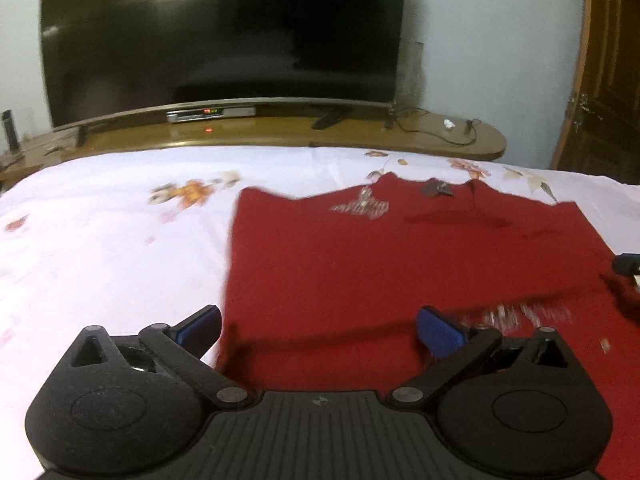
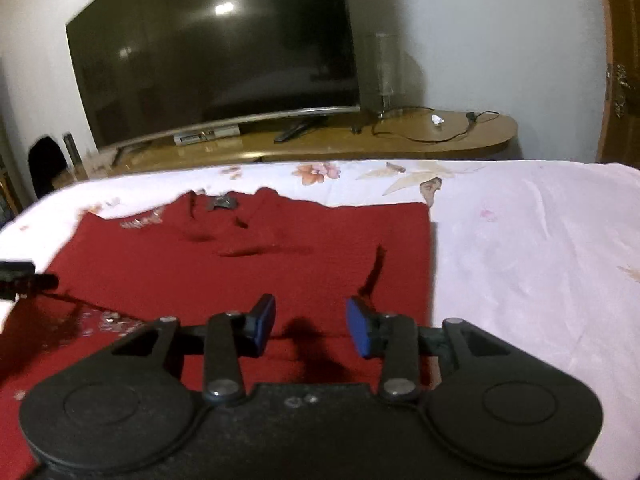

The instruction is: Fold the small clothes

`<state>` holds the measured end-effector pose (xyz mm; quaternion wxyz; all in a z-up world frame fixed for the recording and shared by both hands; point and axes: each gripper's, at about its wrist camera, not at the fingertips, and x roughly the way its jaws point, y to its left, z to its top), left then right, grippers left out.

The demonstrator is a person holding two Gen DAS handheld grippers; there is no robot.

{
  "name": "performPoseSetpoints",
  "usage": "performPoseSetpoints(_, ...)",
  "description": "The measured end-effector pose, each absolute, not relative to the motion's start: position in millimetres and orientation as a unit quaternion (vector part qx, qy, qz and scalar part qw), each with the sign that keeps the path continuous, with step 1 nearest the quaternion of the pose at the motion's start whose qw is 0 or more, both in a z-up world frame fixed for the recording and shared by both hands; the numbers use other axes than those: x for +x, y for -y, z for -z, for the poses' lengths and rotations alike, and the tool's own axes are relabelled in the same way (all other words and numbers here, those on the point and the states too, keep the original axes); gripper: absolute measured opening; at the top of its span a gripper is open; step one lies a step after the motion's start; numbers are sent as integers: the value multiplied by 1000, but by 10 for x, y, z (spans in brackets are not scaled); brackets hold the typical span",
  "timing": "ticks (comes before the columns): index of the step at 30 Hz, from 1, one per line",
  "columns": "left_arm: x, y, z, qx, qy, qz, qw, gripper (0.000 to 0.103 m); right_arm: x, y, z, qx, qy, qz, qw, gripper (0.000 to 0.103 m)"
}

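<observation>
We hold both tongs above a bed, each angled downward and forward toward the far edge of the mattress. Our left tongs stand spread as wide as they go, blue pads far apart with nothing between them; the left pad hangs over the white floral bedsheet and the right pad over the red garment, so the garment's left edge runs up between the two fingers. Our right tongs are parted to a moderate gap, pinching nothing, with red cloth showing below the gap.

The red garment lies flat on the bedsheet, folded so that a straight edge crosses it near the tongs, and silvery decoration shows both near its far edge and close to us. In the right wrist view its right edge runs straight, just right of the right-hand pad. Each camera catches the other tongs at the frame's side, blurred.

Beyond the bed a wooden bench carries a large dark television, a set-top box and a loose black cable. A wooden door stands at the right.
</observation>
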<state>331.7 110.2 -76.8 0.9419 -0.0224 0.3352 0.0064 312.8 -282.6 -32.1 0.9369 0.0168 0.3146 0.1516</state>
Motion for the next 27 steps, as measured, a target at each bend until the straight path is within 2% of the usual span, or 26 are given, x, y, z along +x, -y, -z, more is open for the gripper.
performPoseSetpoints(7,2310,-1450,819,-100,-391,21,915,102,2351,3499,297,117,-359,-147,914,40)
performPoseSetpoints(8,2165,-1498,879,-128,-402,37,906,99,2209,3594,299,133,-364,-143,911,41)
performPoseSetpoints(9,2069,-1523,933,-145,-410,47,899,88,2071,3681,314,150,-369,-138,907,41)
performPoseSetpoints(10,1931,-1517,975,-149,-413,48,897,85,1891,3777,336,170,-376,-133,901,40)
performPoseSetpoints(14,1527,-1510,1026,-195,-407,90,888,83,1319,3930,450,232,-402,-121,877,39)
performPoseSetpoints(16,1351,-1506,1042,-215,-413,116,877,76,1034,3944,514,266,-413,-119,863,39)
performPoseSetpoints(20,997,-1489,1161,-275,-407,144,859,75,647,3837,631,319,-426,-135,835,38)
performPoseSetpoints(22,854,-1525,1244,-323,-407,156,840,62,513,3759,643,332,-431,-141,827,38)
performPoseSetpoints(23,843,-1495,1311,-343,-405,159,832,60,446,3713,652,337,-435,-146,822,38)
performPoseSetpoints(27,809,-1584,1505,-417,-386,165,806,59,246,3580,708,362,-440,-164,805,37)
